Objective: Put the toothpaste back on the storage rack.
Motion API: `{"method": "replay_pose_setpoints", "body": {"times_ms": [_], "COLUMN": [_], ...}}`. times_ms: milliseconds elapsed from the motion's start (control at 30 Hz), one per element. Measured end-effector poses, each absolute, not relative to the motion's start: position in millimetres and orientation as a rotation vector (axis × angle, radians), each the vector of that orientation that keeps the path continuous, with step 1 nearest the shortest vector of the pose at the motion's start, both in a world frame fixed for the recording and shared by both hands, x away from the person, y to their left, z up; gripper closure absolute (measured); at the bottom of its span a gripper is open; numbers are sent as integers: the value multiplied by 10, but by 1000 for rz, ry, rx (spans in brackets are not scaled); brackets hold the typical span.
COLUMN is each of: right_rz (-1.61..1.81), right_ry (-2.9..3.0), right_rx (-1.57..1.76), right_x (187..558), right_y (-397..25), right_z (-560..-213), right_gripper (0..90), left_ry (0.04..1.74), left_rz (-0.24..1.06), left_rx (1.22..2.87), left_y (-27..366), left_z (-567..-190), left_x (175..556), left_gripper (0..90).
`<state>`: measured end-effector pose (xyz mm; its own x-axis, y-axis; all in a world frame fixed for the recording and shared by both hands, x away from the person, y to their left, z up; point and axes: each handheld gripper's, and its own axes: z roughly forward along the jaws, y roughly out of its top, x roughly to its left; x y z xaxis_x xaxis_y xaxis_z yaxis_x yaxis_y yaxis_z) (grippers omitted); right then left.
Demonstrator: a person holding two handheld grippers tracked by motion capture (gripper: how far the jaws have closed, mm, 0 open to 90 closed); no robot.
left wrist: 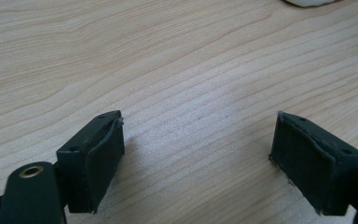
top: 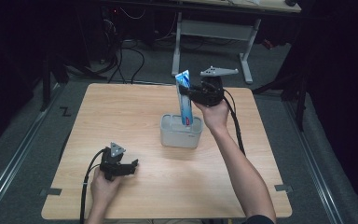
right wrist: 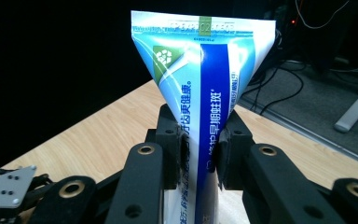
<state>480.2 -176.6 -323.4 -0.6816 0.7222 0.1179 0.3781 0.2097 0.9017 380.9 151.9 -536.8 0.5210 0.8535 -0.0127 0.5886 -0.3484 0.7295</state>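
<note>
Toothpaste tube (top: 184, 100) bottom hidden inside tub (top: 181, 135).

The left gripper (top: 131, 166) was a black tool with a small grey three-cornered plate on top, dotted with dark screw heads, and a black cable trailing from its rear. Seen close in the left gripper view, its two jaws were blocky and matt black, each faced with a flat dark pad and marked by small screw holes, with a brass-ringed pivot on one link arm. The right gripper (top: 185, 89) matched it: black body, a larger grey plate, a thick black cable. Its link arms carried brass-ringed pivots too. Both forearms were bare, with a dark sleeve edge at the right upper arm.
</note>
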Motion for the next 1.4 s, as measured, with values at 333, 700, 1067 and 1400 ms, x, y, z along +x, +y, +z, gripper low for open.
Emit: {"method": "replay_pose_setpoints", "body": {"times_ms": [333, 700, 1067, 1400], "right_rz": [1411, 1360, 1337, 1299], "right_ry": [2184, 2192, 2201, 2253], "right_rx": [1029, 1016, 1030, 1037], "right_x": [4856, 4853, 4860, 4872], "right_y": [-1670, -1612, -1636, -1629], "right_z": [-3352, -3447, -3571, -3727], "right_gripper": [738, 738, 736, 735], "left_ry": [1169, 1169, 1169, 1171], "left_rz": [489, 489, 490, 490], "left_rx": [2069, 2068, 2068, 2066], "left_y": [1521, 1521, 1522, 1522], "left_z": [-5368, -5368, -5369, -5369], "left_x": [3809, 3810, 3810, 3811], "left_gripper": [175, 175, 175, 175]}}
